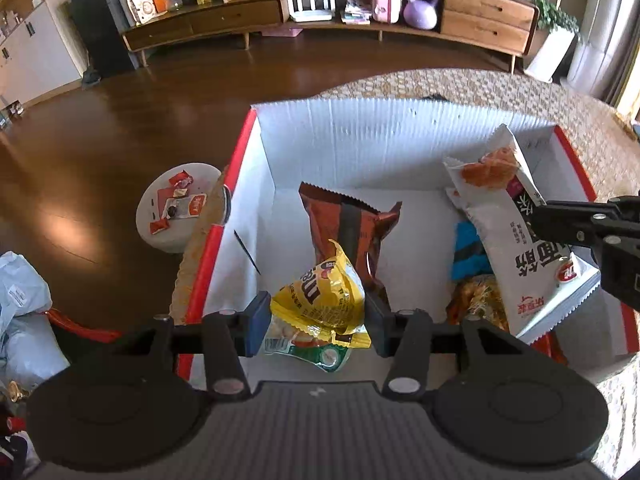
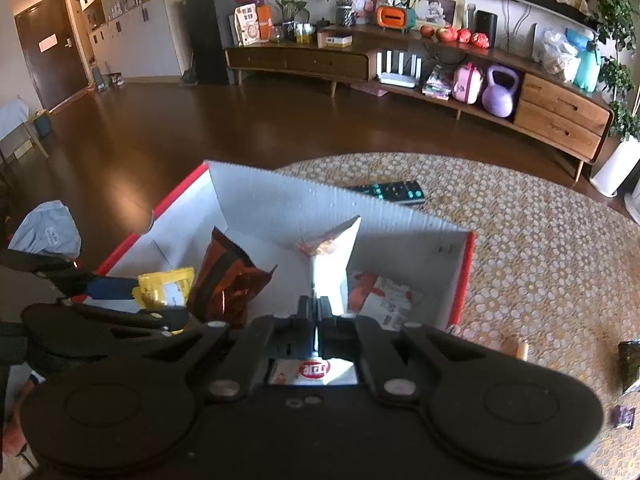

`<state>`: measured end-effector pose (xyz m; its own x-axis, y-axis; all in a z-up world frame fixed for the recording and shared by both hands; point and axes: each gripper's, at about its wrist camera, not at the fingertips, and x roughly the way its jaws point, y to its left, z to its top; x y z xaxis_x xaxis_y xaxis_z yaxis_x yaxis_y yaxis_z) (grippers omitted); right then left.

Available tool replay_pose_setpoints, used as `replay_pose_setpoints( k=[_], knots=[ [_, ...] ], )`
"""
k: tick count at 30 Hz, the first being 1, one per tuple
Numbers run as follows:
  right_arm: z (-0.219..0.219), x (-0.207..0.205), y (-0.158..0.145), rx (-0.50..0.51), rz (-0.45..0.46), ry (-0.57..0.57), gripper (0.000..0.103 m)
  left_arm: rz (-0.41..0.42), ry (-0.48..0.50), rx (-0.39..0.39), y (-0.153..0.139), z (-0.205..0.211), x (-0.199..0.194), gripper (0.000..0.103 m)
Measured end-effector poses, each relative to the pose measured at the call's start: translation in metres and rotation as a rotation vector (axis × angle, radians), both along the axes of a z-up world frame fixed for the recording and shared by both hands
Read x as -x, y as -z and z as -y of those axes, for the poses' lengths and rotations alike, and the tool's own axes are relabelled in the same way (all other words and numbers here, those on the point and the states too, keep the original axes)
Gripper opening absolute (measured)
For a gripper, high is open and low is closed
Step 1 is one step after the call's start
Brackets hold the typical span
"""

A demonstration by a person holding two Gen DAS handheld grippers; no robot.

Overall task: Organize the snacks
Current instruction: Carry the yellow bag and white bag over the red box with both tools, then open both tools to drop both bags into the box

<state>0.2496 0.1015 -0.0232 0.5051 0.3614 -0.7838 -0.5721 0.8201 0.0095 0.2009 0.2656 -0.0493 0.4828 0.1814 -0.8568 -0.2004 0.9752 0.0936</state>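
Note:
A red box with white inner walls (image 1: 332,140) stands on a woven rug and also shows in the right wrist view (image 2: 280,208). My left gripper (image 1: 316,320) is shut on a yellow snack bag (image 1: 320,292), held over the box's near edge. Behind it a brown snack bag (image 1: 344,224) stands upright in the box. My right gripper (image 2: 318,312) is shut on a white noodle-snack bag (image 2: 332,256), held edge-on over the right side of the box; the bag also shows in the left wrist view (image 1: 516,240). Blue and orange packets (image 1: 470,252) lie underneath.
A round white stool (image 1: 176,204) with small packets stands left of the box. A remote control (image 2: 392,192) lies on the rug (image 2: 540,260) behind the box. Dark packets (image 2: 630,364) lie on the rug at right. A pale plastic bag (image 1: 20,300) sits at left. A long wooden TV cabinet (image 2: 440,76) lines the far wall.

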Motion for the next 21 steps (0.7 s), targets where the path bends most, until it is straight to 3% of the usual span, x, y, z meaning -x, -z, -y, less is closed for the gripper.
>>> replay_pose_setpoints(
  k=[5,8,15,17,21],
  knots=[
    [-0.002,0.002,0.003,0.009,-0.015,0.0,0.003,-0.033,-0.004,-0.006,0.008,-0.001,-0.005,0.049],
    [-0.003,0.001,0.004,0.013,-0.035,0.0,0.014,-0.045,-0.005,-0.01,0.013,-0.001,-0.008,0.05],
    [0.003,0.006,0.001,0.0,-0.035,0.009,0.019,-0.045,-0.016,-0.003,0.014,-0.002,-0.009,0.052],
    [0.005,0.008,-0.001,-0.006,-0.039,0.007,0.024,-0.036,-0.021,-0.003,0.012,-0.001,-0.007,0.061],
    [0.009,0.014,-0.005,-0.011,-0.038,0.001,0.032,-0.014,-0.028,0.015,0.007,-0.001,-0.002,0.067]
  ],
)
